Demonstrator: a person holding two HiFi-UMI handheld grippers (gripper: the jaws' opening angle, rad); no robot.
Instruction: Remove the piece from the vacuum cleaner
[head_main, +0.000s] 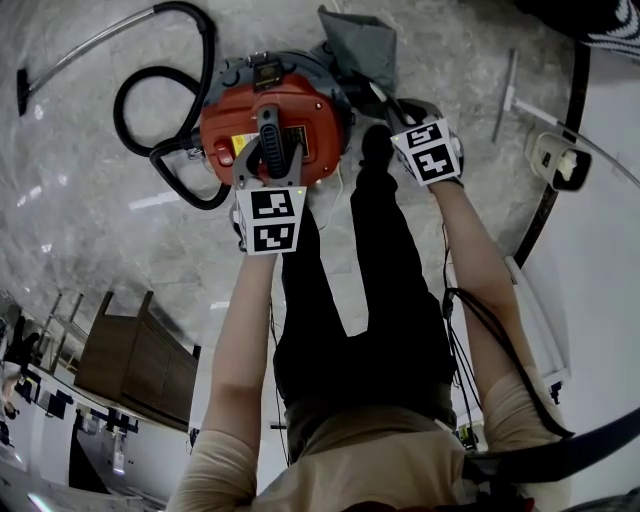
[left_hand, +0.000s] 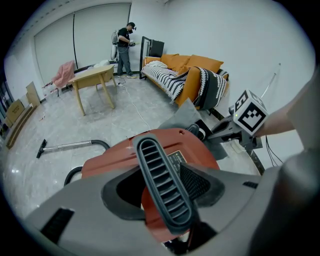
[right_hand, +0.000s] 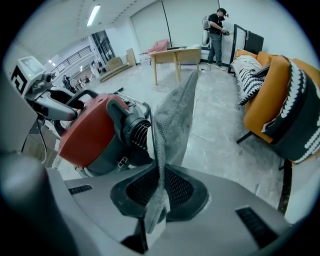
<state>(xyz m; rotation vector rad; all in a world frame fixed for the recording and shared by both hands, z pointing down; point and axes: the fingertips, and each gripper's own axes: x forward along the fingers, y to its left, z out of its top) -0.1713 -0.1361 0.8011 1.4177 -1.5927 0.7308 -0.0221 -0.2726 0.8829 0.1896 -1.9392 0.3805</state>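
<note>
Filter bag (right_hand: 172, 112) is pinched in my right claw (right_hand: 159, 194) for pulling free, while my left claw (left_hand: 172, 202) clamps the handle (left_hand: 157, 170) to steady the vacuum cleaner (left_hand: 112, 160).

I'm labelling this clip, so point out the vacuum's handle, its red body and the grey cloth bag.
handle (left_hand: 162, 186): left gripper view, on its ribbed middle.
red body (head_main: 315, 120): head view, on the shell right of the handle.
grey cloth bag (right_hand: 172, 116): right gripper view, on its upright fold.

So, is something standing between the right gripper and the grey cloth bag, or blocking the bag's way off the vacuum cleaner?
Nothing visible does. The right gripper has its fingers shut on the grey cloth bag beside the vacuum cleaner. On the bag's other side only bare floor shows.
</note>
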